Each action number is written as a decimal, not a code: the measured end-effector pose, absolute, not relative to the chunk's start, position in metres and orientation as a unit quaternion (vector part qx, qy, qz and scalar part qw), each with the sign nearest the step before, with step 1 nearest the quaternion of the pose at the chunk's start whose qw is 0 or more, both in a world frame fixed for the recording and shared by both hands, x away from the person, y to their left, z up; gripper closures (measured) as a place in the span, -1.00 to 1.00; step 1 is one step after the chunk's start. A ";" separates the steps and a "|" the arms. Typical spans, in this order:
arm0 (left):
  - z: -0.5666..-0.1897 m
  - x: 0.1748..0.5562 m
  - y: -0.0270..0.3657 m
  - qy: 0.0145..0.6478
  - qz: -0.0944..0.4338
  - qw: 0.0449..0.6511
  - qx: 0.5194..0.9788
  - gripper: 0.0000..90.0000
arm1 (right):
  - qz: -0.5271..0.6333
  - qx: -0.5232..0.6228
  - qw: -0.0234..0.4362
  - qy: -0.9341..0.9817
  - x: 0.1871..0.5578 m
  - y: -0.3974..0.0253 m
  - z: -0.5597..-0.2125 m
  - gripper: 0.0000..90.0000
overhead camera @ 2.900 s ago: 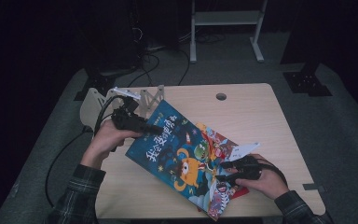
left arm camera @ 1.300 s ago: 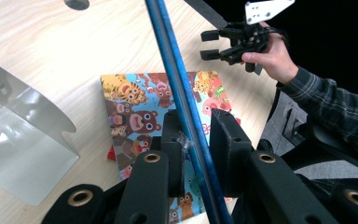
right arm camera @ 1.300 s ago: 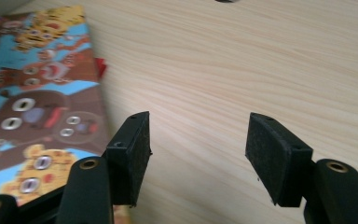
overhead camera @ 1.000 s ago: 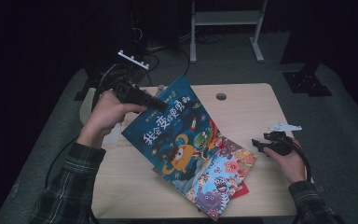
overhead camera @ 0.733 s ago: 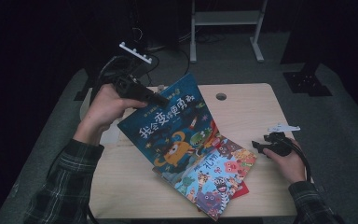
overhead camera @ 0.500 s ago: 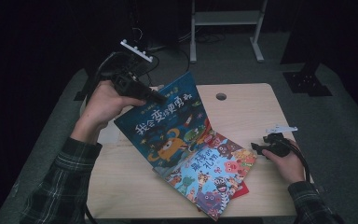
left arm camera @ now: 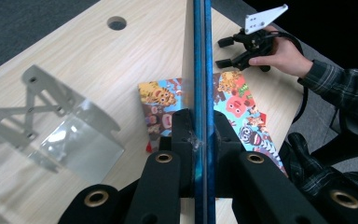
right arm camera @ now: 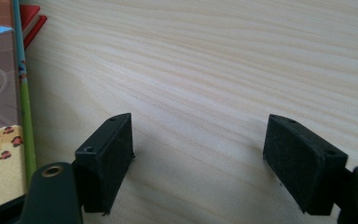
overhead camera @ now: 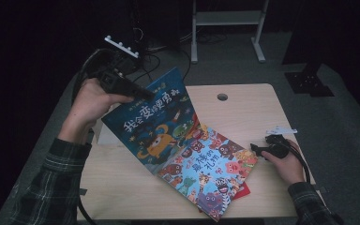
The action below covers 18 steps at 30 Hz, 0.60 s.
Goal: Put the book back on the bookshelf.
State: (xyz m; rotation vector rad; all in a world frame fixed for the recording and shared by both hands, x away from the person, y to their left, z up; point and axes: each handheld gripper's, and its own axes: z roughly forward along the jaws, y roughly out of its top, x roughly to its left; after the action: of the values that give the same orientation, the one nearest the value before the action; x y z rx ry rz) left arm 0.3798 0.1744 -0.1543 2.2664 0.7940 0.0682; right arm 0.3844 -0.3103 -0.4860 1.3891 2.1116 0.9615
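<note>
The left gripper (overhead camera: 143,93) clamps its jaws on the top edge of a blue hardcover picture book (overhead camera: 154,126), holding it tilted above the pale wooden table (overhead camera: 243,117). A second, colourful cartoon-monster picture book (overhead camera: 208,176) lies flat beneath it. The right gripper (overhead camera: 258,151) rests near that book's right edge, jaws wide apart and empty.

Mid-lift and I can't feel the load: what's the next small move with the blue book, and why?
Probably carry on lifting the blue book clear. The left gripper is clamped on its top edge, its lower edge rests on the monster book, and the right gripper is open beside the stack.
</note>
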 end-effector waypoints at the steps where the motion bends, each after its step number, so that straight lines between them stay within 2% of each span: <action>1: -0.154 0.379 0.178 0.311 0.028 0.361 0.879 0.84 | 0.347 0.501 0.217 0.763 0.384 -0.310 -0.486 -0.51; 18: -0.149 0.364 0.249 0.366 0.055 0.361 0.856 0.84 | 0.345 0.499 0.216 0.765 0.385 -0.310 -0.486 -0.56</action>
State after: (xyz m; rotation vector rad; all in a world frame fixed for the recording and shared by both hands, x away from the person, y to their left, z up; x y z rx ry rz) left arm 0.3636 0.2491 -0.1492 2.2063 0.9437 0.1430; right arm 0.3849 -0.3102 -0.4862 1.3827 2.1200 0.9554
